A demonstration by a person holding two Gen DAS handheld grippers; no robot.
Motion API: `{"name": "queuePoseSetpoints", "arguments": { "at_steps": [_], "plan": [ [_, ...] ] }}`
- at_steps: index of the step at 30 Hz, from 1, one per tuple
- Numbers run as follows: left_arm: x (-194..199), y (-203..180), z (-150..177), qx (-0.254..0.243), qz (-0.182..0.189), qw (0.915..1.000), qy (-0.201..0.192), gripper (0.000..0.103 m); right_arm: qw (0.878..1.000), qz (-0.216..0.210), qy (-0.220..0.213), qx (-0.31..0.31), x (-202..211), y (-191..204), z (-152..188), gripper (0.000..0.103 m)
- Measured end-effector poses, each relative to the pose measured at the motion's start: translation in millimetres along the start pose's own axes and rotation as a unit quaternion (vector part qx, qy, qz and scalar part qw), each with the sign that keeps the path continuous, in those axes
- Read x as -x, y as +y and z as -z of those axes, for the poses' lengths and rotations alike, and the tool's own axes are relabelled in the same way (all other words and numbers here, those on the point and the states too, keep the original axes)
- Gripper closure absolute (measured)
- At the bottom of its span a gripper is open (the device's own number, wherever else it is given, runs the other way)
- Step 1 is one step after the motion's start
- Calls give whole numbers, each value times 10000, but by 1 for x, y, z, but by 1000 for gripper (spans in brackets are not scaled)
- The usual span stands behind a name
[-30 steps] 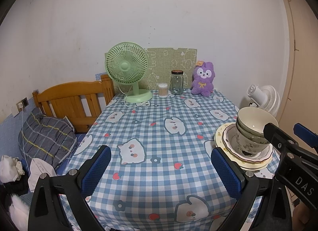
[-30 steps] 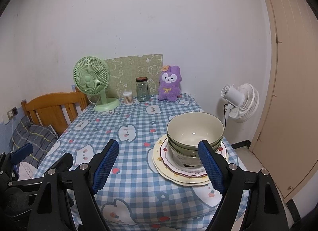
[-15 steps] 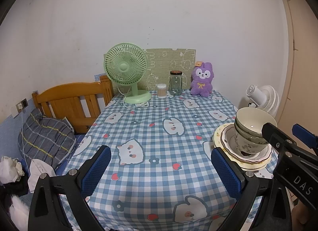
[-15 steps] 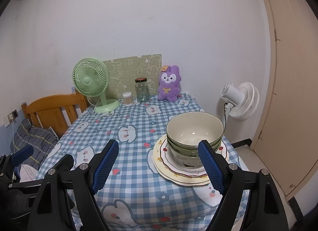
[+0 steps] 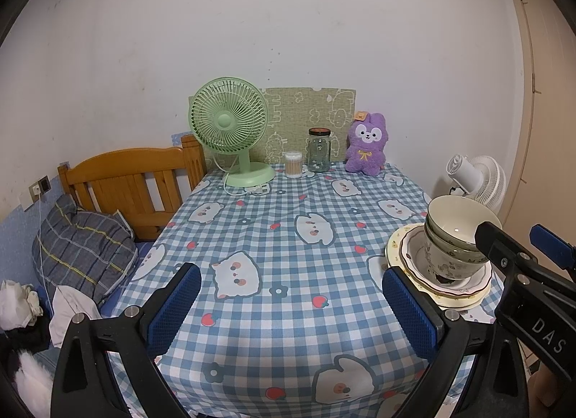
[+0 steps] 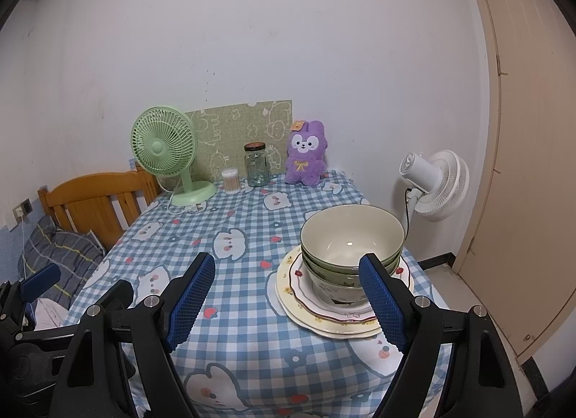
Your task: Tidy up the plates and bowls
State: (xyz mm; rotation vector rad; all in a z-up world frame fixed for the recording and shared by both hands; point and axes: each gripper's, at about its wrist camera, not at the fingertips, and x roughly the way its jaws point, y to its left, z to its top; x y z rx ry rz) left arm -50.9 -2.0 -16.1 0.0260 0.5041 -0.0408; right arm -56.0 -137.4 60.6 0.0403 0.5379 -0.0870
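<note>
Three bowls (image 6: 351,241) sit nested one inside another on a stack of plates (image 6: 325,313), and I see the whole pile near the right front corner of the table (image 6: 248,256), which is covered in a blue checked cloth printed with little animals. The top bowl is pale green outside and cream inside; the ones under it show a leafy pattern on their sides. The upper plate has a wavy dark red rim with small flowers, and a plain cream plate with yellow flowers lies under it. My right gripper (image 6: 288,301) hangs low in front of the table edge, tilted down toward the pile, with its blue-padded jaws wide apart and nothing between them; the right pad overlaps the front of the bowls in my view, but I cannot tell whether it touches. My left gripper (image 5: 289,310) points over the bare middle of the cloth, jaws equally wide and empty, with the pile off to its right. At the far edge stand a green fan (image 5: 234,137), a jar (image 5: 318,150) and a purple plush toy (image 5: 367,148).
</note>
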Motion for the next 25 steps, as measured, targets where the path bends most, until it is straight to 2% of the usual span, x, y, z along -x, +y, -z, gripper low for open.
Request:
{"name": "queuePoseSetpoints", "arguments": {
  "at_steps": [25],
  "plan": [
    [0, 1, 0, 11, 1, 10000, 1, 0, 10000, -14, 3, -51, 1, 0, 0, 17]
  ]
}}
